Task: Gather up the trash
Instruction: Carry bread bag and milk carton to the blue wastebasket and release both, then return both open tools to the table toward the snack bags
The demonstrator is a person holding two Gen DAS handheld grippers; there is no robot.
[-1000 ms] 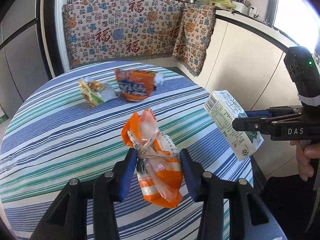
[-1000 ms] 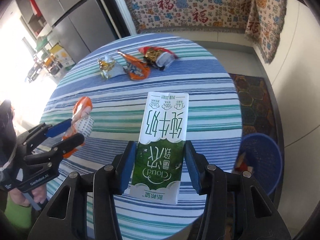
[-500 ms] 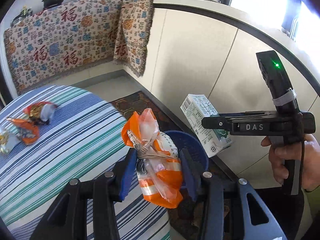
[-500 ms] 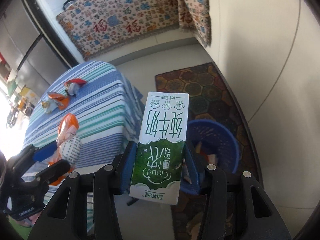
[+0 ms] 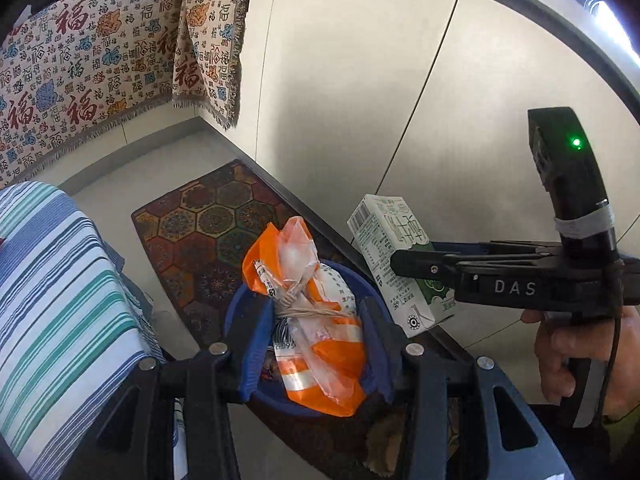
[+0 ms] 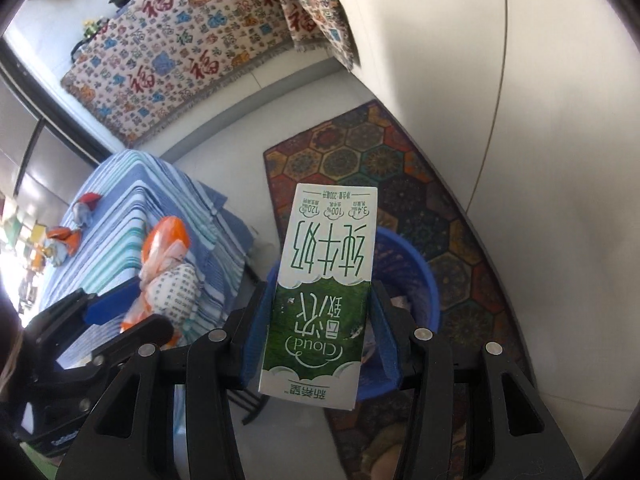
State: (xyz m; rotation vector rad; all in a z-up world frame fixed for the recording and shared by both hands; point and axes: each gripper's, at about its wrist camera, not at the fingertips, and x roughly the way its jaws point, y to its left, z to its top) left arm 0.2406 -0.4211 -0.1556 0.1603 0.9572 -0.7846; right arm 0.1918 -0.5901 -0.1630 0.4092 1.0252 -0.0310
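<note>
My left gripper (image 5: 316, 344) is shut on an orange and clear plastic wrapper (image 5: 312, 320) and holds it over the blue trash bin (image 5: 240, 304) on the floor. My right gripper (image 6: 320, 344) is shut on a green and white milk carton (image 6: 324, 288), held above the same blue bin (image 6: 416, 276). In the left wrist view the carton (image 5: 392, 264) and right gripper (image 5: 420, 260) hang just right of the bin. In the right wrist view the left gripper (image 6: 120, 320) and its wrapper (image 6: 168, 264) are at the left.
The round table with a striped cloth (image 5: 48, 300) stands left of the bin. Some wrappers (image 6: 64, 236) lie on the table (image 6: 132, 200). A patterned rug (image 6: 384, 168) lies under the bin, beside white cabinet fronts (image 5: 360, 80).
Both grippers have swung from above the table to the right and down, over the blue bin. Each keeps its hold on its item.
</note>
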